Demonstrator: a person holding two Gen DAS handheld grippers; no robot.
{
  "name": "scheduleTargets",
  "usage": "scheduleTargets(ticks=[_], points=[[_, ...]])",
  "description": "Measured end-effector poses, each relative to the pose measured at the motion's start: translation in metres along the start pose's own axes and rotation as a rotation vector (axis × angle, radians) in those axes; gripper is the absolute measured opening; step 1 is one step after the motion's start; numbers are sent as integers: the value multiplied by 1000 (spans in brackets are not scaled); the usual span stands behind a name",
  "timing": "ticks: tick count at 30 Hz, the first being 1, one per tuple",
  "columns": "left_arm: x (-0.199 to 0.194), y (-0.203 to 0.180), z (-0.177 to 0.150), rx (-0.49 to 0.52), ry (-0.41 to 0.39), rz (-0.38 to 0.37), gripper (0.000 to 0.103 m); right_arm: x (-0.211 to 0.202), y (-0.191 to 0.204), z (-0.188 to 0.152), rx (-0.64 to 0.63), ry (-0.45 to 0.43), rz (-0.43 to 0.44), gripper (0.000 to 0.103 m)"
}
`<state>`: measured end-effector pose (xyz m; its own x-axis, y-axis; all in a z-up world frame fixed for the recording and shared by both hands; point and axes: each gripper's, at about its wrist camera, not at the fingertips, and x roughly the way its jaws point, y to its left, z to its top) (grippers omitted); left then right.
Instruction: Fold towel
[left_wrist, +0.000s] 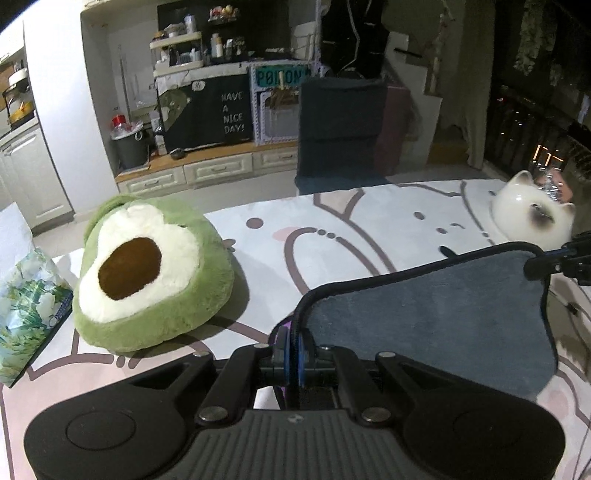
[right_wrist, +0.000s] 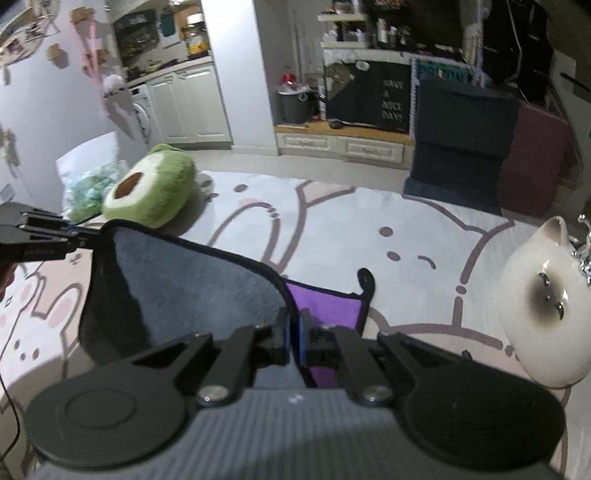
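A grey towel (left_wrist: 424, 314) with dark piping and a purple underside is held up by its top edge above the table. My left gripper (left_wrist: 294, 354) is shut on its near left corner. My right gripper (right_wrist: 294, 332) is shut on the other corner. In the left wrist view the right gripper (left_wrist: 532, 264) shows at the towel's far right corner. In the right wrist view the left gripper (right_wrist: 86, 240) shows at the far left corner. The towel (right_wrist: 192, 291) hangs between them, and its purple side (right_wrist: 325, 306) lies on the table.
A green avocado plush (left_wrist: 147, 273) lies at the table's left, with a floral tissue pack (left_wrist: 26, 317) beside it. A white cat-shaped ceramic jar (right_wrist: 543, 317) stands at the right. The cartoon-print tablecloth (left_wrist: 332, 236) covers the table. A dark chair (left_wrist: 340, 125) stands beyond.
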<state>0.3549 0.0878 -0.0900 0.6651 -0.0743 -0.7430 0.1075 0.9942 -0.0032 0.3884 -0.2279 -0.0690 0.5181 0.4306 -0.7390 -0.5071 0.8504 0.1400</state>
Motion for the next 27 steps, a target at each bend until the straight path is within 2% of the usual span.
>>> scheduleTargets(ticks=[8,15,17,18,19,20,21,22,24,25,27], points=[[24,0,11,-5,26,24,5,32,-16,14,55,29,-14,6],[37,3,15,-46,46,34,5,49,-14,19,87,40,-25,6],[40,3,14,-62,49,39,8,53,-13,21,95,35,-29,7],[41,4,14,-74,54,41,17,56,-12,21,105,33,-20,10],[43,4,13,-95,61,51,40,58,-13,21,116,32,-7,29],[43,5,11,-111,63,54,55,61,-13,20,142,36,0,48],[43,5,10,-117,60,53,80,63,-13,18,163,34,-5,83],[42,4,8,-116,52,53,89,64,-11,15,171,20,-14,95],[42,5,7,-125,53,57,94,66,-6,10,155,17,-21,95],[42,6,6,-142,59,58,99,67,-5,8,159,25,-24,97],[42,6,5,-167,59,57,102,70,-5,5,177,34,-31,102]])
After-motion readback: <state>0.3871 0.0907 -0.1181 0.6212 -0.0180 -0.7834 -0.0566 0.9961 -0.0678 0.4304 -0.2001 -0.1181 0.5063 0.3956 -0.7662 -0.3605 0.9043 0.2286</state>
